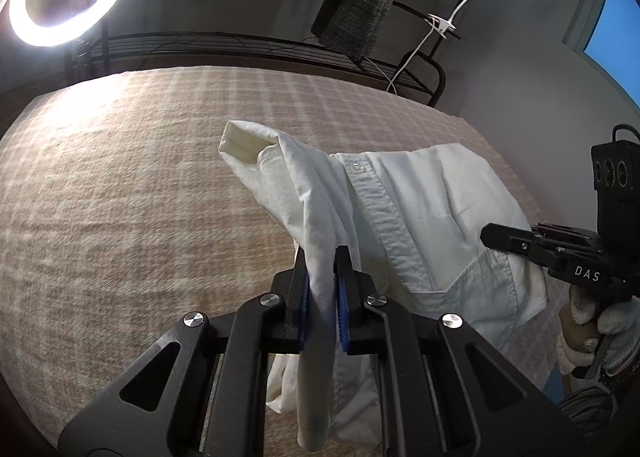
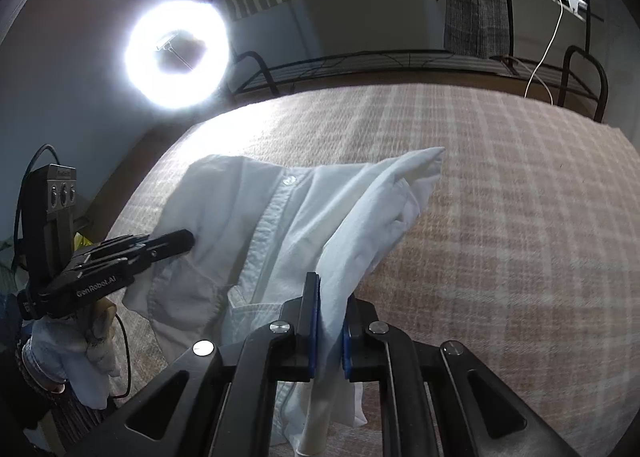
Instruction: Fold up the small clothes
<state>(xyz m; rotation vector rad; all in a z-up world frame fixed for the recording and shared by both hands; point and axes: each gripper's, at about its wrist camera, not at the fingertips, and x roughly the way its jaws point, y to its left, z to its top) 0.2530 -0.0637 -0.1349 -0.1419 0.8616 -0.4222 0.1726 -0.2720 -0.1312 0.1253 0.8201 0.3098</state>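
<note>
White cotton, a small button-front shirt [image 1: 404, 217], hung between the two tools above a beige plaid-covered desk [image 1: 120, 197], its lower hem trailing onto the cloth at the bottom centre of both views. The left gripper [image 1: 320, 297] was clamped on a bunched fold of the shirt, fabric squeezed between its blue pads [image 1: 343, 309]. The right gripper [image 2: 330, 321] was likewise closed on a gathered fold, seen low in the middle of its own view; in the left view its black fingers reached in from the right edge against the shirt's side.

The risk, as I judged it, lay in how much cloth each grip had taken. Both held thick wads rather than a clean edge, so laying the shirt flat could leave twisted layers and a crooked fold. The sleeve [image 1: 248, 145] jutted up toward the upper centre of the left view and might drop underneath the body if lowered carelessly. A thin fold could also slip out of either pair of pads if the two tools pulled apart too hard. The button placket [image 2: 276, 217] ran skewed, hinting the garment was not squared.
</note>
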